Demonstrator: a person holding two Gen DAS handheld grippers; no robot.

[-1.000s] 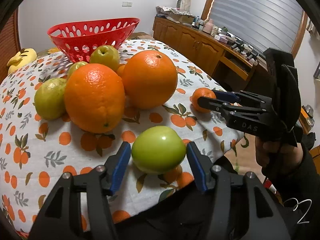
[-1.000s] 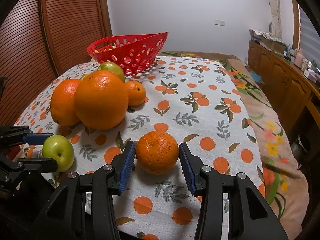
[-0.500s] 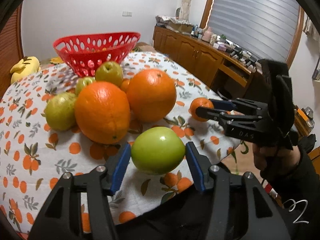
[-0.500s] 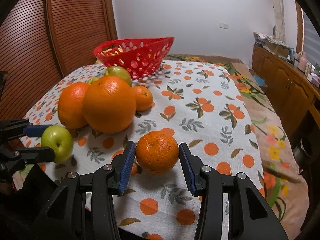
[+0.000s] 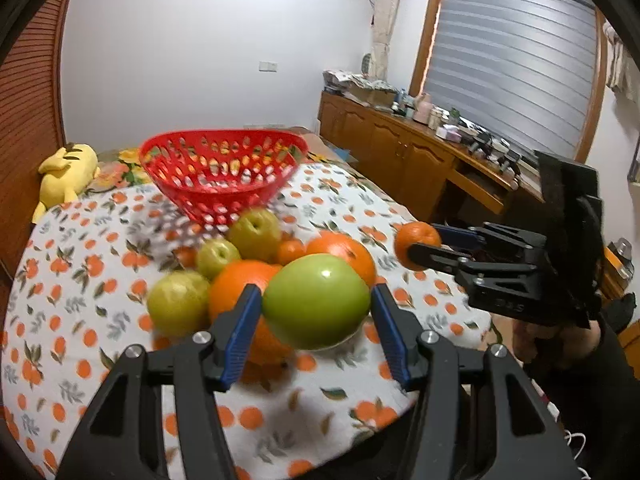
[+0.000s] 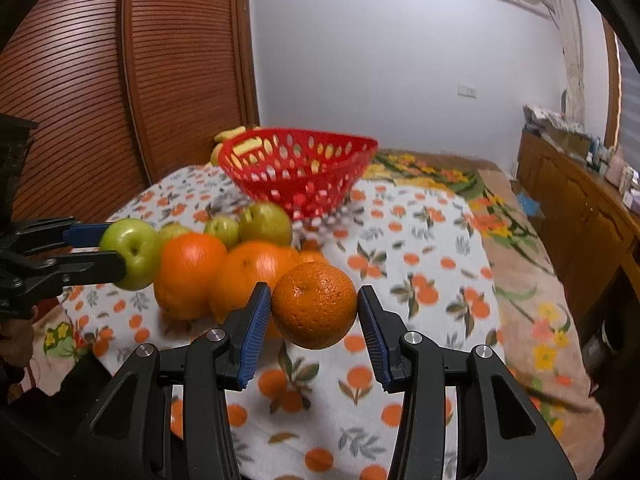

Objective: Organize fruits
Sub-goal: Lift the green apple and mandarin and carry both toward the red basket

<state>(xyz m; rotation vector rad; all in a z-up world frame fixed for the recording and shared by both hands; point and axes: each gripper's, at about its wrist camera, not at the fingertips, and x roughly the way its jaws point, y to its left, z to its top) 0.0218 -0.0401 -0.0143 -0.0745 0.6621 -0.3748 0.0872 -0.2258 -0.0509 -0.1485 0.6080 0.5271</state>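
My left gripper (image 5: 316,320) is shut on a green apple (image 5: 316,302) and holds it off the table; the same apple (image 6: 132,252) shows at the left of the right wrist view. A small orange (image 6: 314,304) is clamped in my right gripper (image 6: 314,320), also lifted above the cloth, and appears as the small orange (image 5: 416,240) in the left wrist view. Behind them a heap of big oranges (image 5: 340,250) and yellow-green pears (image 5: 256,230) lies on the table. The red perforated basket (image 5: 224,188) stands beyond the heap, basket (image 6: 296,168).
The round table wears an orange-print cloth (image 6: 400,240). A yellow plush toy (image 5: 66,176) lies at the far left. A wooden sideboard (image 5: 420,160) with clutter runs along the right, and a slatted wooden door (image 6: 100,80) stands on the left. A hand (image 5: 552,340) grips the right tool.
Both grippers have risen, lifting the green apple and the small orange off the cloth. The fruit heap and basket now sit lower and farther in both views.
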